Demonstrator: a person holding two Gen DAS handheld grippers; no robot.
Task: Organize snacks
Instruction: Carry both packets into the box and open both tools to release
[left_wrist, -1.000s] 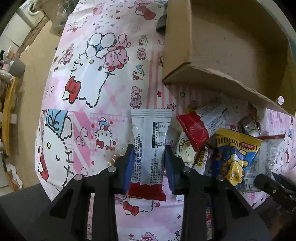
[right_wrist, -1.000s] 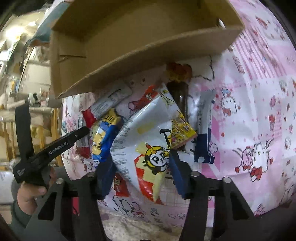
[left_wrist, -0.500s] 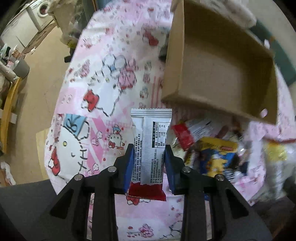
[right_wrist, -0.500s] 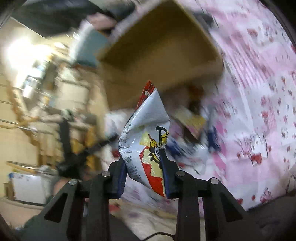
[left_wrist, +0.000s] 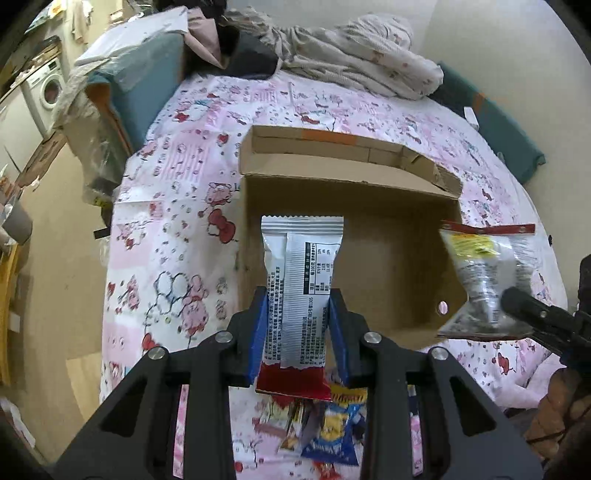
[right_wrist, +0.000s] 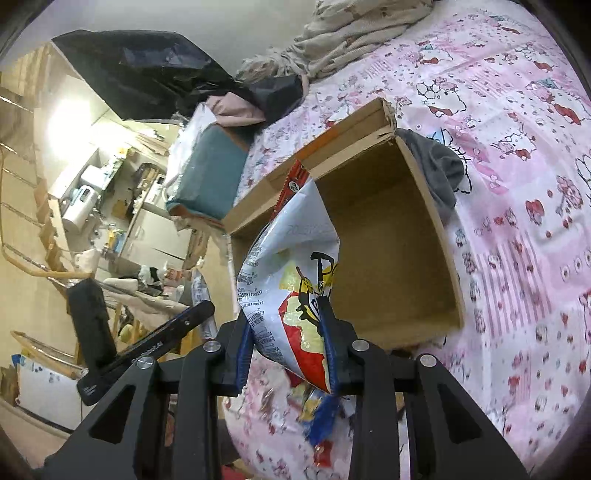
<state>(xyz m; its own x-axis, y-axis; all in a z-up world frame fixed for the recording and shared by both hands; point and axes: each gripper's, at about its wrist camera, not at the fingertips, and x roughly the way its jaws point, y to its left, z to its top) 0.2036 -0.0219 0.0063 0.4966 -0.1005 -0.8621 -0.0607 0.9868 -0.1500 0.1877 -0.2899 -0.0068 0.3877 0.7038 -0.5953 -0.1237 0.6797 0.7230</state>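
My left gripper (left_wrist: 298, 314) is shut on a silver snack bar packet (left_wrist: 301, 280) with a red end, held above the near wall of the open cardboard box (left_wrist: 391, 258). My right gripper (right_wrist: 290, 332) is shut on a white and red panda snack bag (right_wrist: 291, 273), held over the box (right_wrist: 388, 251) near its front left edge. That bag also shows in the left wrist view (left_wrist: 484, 273) at the box's right side. The box looks empty inside. Several loose snack packets (left_wrist: 325, 424) lie on the pink cloth below the left gripper.
The box sits on a bed with a pink Hello Kitty cover (left_wrist: 173, 229). Crumpled bedding (left_wrist: 354, 48) and a teal cushion (left_wrist: 147, 85) lie behind it. A grey cloth (right_wrist: 439, 170) rests against the box's far side. The bed edge drops to the floor at left.
Both grippers have risen from the snack pile with their packets and moved forward over the box. The right gripper closed on the panda bag and lifted it.
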